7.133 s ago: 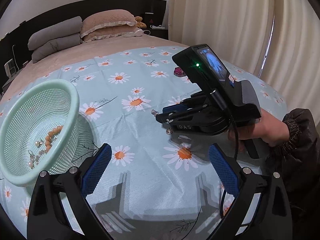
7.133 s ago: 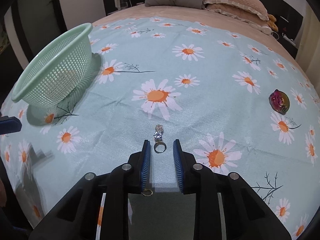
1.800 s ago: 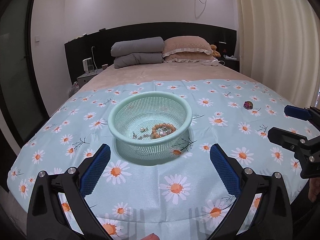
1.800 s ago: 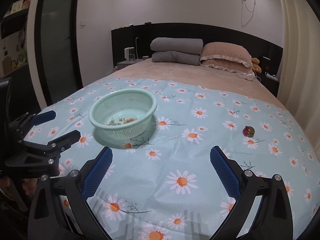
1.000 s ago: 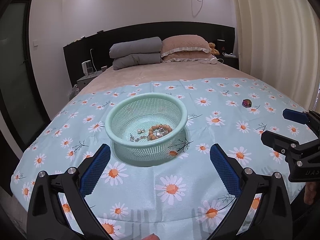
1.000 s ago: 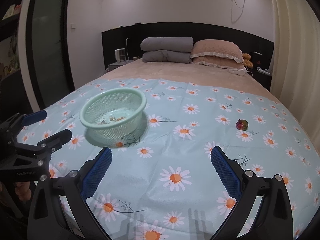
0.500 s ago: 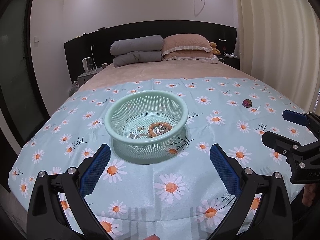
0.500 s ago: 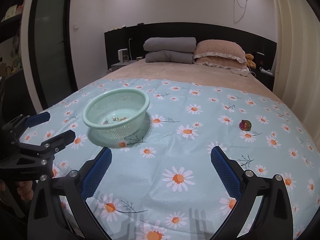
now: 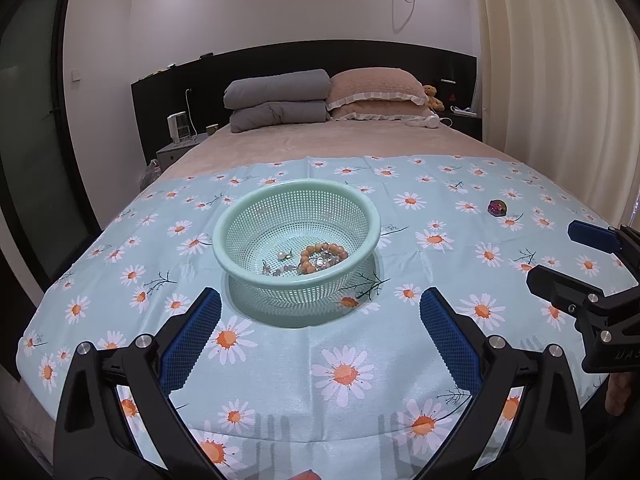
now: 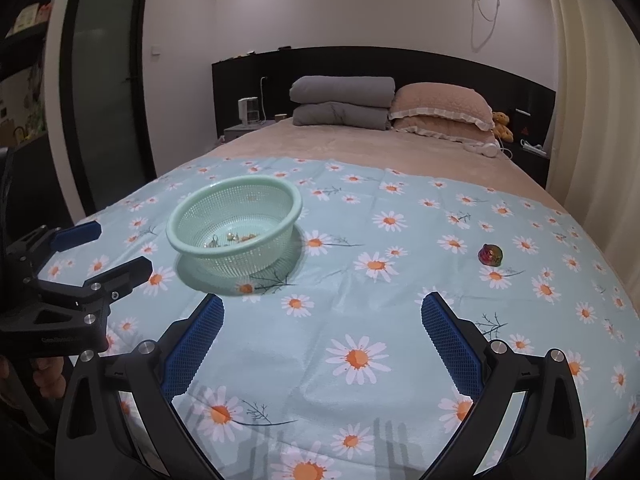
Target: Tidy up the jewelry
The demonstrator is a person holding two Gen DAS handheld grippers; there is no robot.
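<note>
Mint-green plastic mesh basket [image 9: 296, 236] is sitting on the daisy-print cloth [image 9: 360, 360], holding an orange bead bracelet [image 9: 322, 258], pearl earrings [image 9: 284, 255] and other small silvery pieces. Far to the right, an iridescent trinket [image 10: 491, 255] is lying alone on the cloth. Left gripper [image 9: 320, 332] and right gripper [image 10: 322, 334] are both hovering near the viewer, fingers spread wide, gripping nothing.

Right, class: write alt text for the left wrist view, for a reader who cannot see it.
A mint green mesh basket holding a bead bracelet and small jewelry sits on a daisy-print cloth spread over a bed. The open left gripper frames the foreground, the right gripper is at the right edge, and a small iridescent trinket lies apart on the cloth.
</note>
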